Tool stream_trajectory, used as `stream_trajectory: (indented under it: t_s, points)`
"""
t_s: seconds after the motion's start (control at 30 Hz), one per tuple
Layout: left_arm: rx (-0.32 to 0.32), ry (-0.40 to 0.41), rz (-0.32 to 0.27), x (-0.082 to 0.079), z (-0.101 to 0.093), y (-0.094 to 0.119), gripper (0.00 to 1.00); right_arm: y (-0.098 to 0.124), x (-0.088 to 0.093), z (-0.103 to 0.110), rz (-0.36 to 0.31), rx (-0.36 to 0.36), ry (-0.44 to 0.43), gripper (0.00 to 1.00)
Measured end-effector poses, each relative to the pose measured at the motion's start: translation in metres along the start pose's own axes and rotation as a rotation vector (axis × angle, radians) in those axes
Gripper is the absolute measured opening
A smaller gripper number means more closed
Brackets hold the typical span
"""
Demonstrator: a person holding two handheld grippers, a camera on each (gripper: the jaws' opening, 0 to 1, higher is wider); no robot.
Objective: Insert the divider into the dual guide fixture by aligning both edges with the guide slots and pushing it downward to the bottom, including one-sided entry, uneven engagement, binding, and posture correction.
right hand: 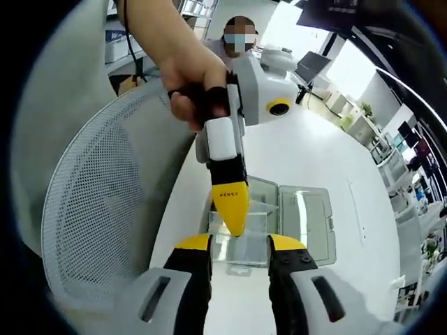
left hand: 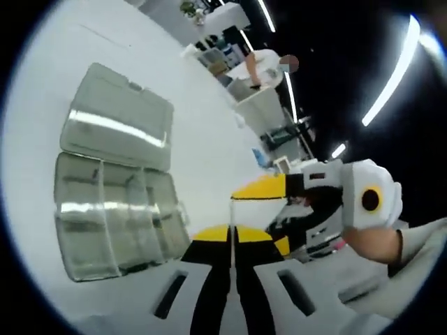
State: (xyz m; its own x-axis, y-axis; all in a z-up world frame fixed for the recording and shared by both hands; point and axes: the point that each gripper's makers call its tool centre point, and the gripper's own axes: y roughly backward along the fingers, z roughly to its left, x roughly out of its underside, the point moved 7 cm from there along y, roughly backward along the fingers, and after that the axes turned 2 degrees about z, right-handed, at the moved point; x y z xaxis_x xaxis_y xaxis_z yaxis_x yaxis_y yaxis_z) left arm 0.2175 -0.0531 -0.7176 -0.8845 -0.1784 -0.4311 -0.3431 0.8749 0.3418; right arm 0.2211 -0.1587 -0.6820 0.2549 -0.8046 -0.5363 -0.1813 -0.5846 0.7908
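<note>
Left gripper view: left gripper (left hand: 232,241) rising from the bottom with its yellow-tipped jaws pressed together, nothing visible between them. Up and to the left of those tips, well apart, a clear plastic organiser box (left hand: 115,220) lying open on the white table (left hand: 202,139), hinged lid (left hand: 117,115) folded flat beyond it. Inside the box, clear partitions running along its length and marking off several narrow bays; nothing loose made out in them. Just right of the tips, the right gripper (left hand: 260,188) crossing in, held by a hand (left hand: 370,243).

Right gripper view: right gripper (right hand: 239,244) from the bottom with jaws spread, a clear flat divider (right hand: 239,246) lying in the gap between the yellow tips; too transparent to tell whether the pads touch it. Directly ahead and close, the box (right hand: 262,209), lid (right hand: 307,227) off to the right. Left gripper (right hand: 230,202) coming down from above, yellow tip pointing at the divider's upper edge, touching or nearly so. Divider's long edge running across the jaws, flat face toward the camera. Guide slots not distinguishable. Judging by this, right claw nearer the divider; coming move likely turning on squaring both short edges to the box walls ahead.
</note>
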Motion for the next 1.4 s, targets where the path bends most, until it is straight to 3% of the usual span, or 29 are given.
stream_trajectory:
  t_s: [0.37,0.43,0.53,0.63,1.0,1.4]
  points:
    - [0.030,-0.107,0.009,-0.005,0.000,0.008,0.00,0.007,0.000,-0.011,-0.015,-0.007,-0.027,0.24]
    - [0.047,-0.183,0.008,-0.005,-0.002,0.010,0.00,0.009,0.000,-0.015,-0.017,-0.014,-0.031,0.23]
    - [0.060,-0.207,0.009,-0.004,-0.003,0.011,0.00,0.012,-0.002,-0.019,-0.024,-0.033,-0.044,0.22]
    - [0.074,-0.301,0.007,-0.005,-0.007,0.014,0.00,0.014,-0.005,-0.022,-0.030,-0.056,-0.049,0.20]
    - [0.083,-0.477,0.021,-0.004,-0.011,0.024,0.00,0.013,-0.020,-0.019,-0.039,-0.167,-0.042,0.11]
    - [0.082,-0.687,0.023,-0.002,-0.012,0.031,0.00,0.007,-0.031,-0.016,-0.027,-0.238,-0.048,0.03]
